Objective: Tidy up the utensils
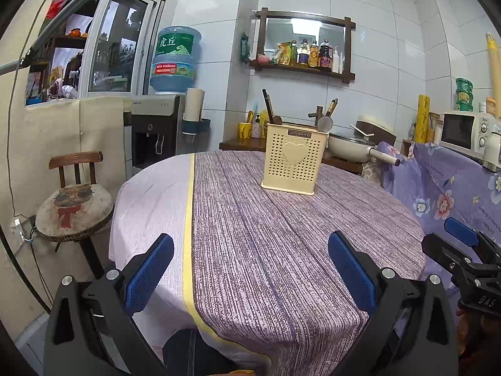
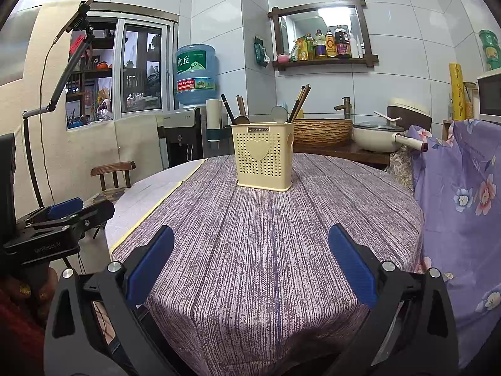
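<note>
A round tabletop [image 1: 250,250] draped in a purple-and-white streaked cloth fills the middle of the kitchen, with a pale lilac strip and a yellow band running down its left side. Toward the far edge stands a cream plastic utensil holder [image 1: 292,159] with a perforated front and a raised heart, upright on the cloth. Dark wooden chopsticks [image 2: 299,101] lean out of its right side, a round metal spoon bowl [image 2: 279,114] shows above the rim beside them, and darker handles [image 2: 233,109] rise at the left.

The left hand-held gripper [image 1: 250,275] hangs low over the near edge of the tabletop, its blue-padded fingers [image 1: 149,272] spread wide with nothing between them. The right hand-held gripper [image 2: 250,275] sits at the same near edge, just to the right of the other, fingers [image 2: 352,266] likewise spread apart and empty. Both are well apart from the holder.

Behind the table, a cream pan with a glass lid [image 1: 350,147] rests on a dark wooden counter, beside a woven brown basin [image 2: 322,131]. A water dispenser with a blue bottle [image 1: 175,59] stands at the left wall, and a wooden chair with a cat-print cushion [image 1: 75,206] sits beside the table.
</note>
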